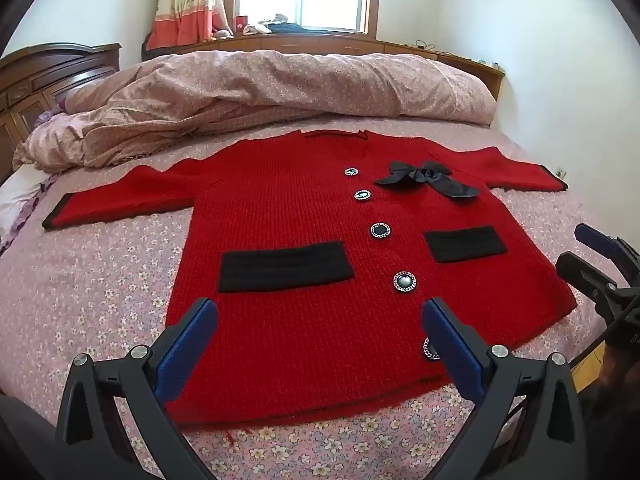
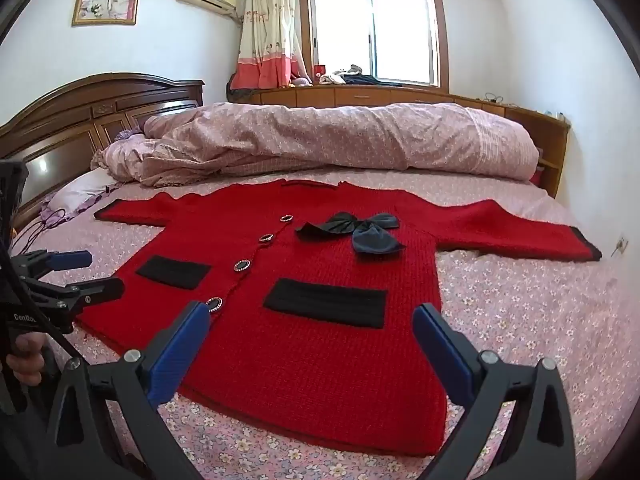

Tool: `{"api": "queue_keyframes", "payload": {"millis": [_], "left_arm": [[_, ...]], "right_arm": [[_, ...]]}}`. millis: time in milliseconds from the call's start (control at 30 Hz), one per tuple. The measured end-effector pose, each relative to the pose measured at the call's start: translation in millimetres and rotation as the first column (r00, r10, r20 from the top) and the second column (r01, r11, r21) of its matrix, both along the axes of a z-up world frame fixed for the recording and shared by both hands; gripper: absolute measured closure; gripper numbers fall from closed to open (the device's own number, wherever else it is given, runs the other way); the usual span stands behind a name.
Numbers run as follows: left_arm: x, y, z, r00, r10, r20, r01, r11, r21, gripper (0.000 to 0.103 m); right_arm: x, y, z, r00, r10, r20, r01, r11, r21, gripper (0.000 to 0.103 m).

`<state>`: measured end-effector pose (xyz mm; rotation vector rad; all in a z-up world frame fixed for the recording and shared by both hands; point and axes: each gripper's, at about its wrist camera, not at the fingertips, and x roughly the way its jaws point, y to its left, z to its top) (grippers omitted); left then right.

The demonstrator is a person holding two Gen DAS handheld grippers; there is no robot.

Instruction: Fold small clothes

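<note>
Hovering both pairs of tongs over the near hem, I am looking straight down the length of the red cardigan (image 1: 320,248) lying flat, front up, on the bed (image 1: 100,300). My left tongs (image 1: 320,336) are spread wide and holding nothing, sitting above the hem just ahead of me, with the lowest button (image 1: 430,350) peeking out beside the right-hand finger. My right tongs (image 2: 312,340) are gaping wide too, empty, poised over the other half of the hem, with a black pocket (image 2: 326,302) just beyond them. Each pair is showing up at the edge of the other's view, so they are working side by side.

The cardigan is spread with both sleeves stretched straight out to either side, well beyond my fingers, which I am reading as a layout made ready for folding: nothing is doubled over yet. A dark bow (image 2: 352,230) is resting on the chest, far ahead of the right tongs, and it is standing proud of the knit, so it may bunch under a fold. The rumpled quilt (image 1: 280,88) is lying beyond the collar, out of the way. Spread this wide, the tongs look ready to take an edge, probably the hem or a sleeve first.
</note>
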<state>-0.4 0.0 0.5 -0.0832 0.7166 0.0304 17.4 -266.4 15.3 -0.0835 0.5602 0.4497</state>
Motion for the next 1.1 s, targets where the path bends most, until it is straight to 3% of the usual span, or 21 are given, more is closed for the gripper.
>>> {"api": "queue_keyframes", "payload": {"millis": [1100], "left_arm": [[0, 0, -1, 1.0, 0.015, -0.004, -0.015, 1.0, -0.002, 0.004]], "right_arm": [[-2, 5, -3, 0.999, 0.033, -0.008, -0.033, 0.999, -0.006, 0.0]]}}
